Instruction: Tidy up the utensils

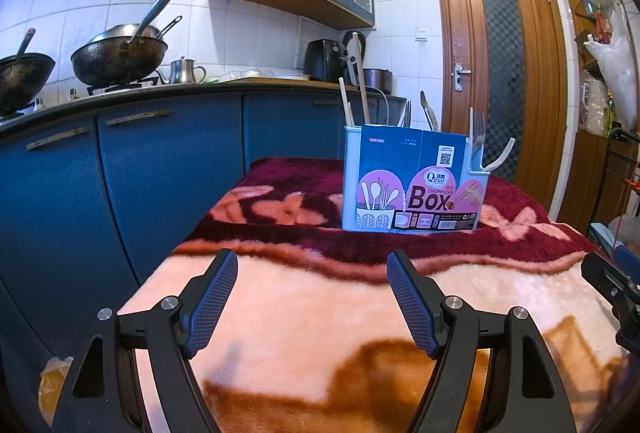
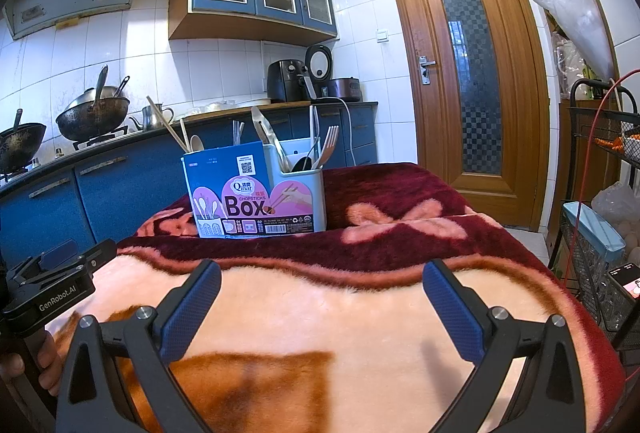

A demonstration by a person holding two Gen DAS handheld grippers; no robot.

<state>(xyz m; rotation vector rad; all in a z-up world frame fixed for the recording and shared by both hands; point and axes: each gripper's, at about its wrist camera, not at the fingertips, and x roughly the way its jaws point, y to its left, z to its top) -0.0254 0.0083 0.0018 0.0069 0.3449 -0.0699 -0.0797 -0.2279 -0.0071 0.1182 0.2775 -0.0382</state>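
A pale blue utensil holder (image 1: 412,185) (image 2: 256,189) with a "Chopsticks Box" label stands upright on the far part of the blanket-covered table (image 1: 320,313) (image 2: 360,313). Chopsticks (image 1: 352,89), tongs (image 1: 428,109), forks (image 1: 478,133) (image 2: 326,147) and spoons (image 2: 196,143) stick out of its compartments. My left gripper (image 1: 312,293) is open, low over the pink near part of the blanket, with nothing between its fingers. My right gripper (image 2: 322,307) is open too, wide and empty, well short of the holder. The left gripper's body (image 2: 52,285) and a hand show at the right view's left edge.
Blue kitchen cabinets (image 1: 120,173) with woks (image 1: 118,59) on a stove run along the left. A wooden door (image 1: 500,73) (image 2: 468,73) stands behind the table. A wire rack (image 2: 600,233) with bags and a box sits off the table's right edge.
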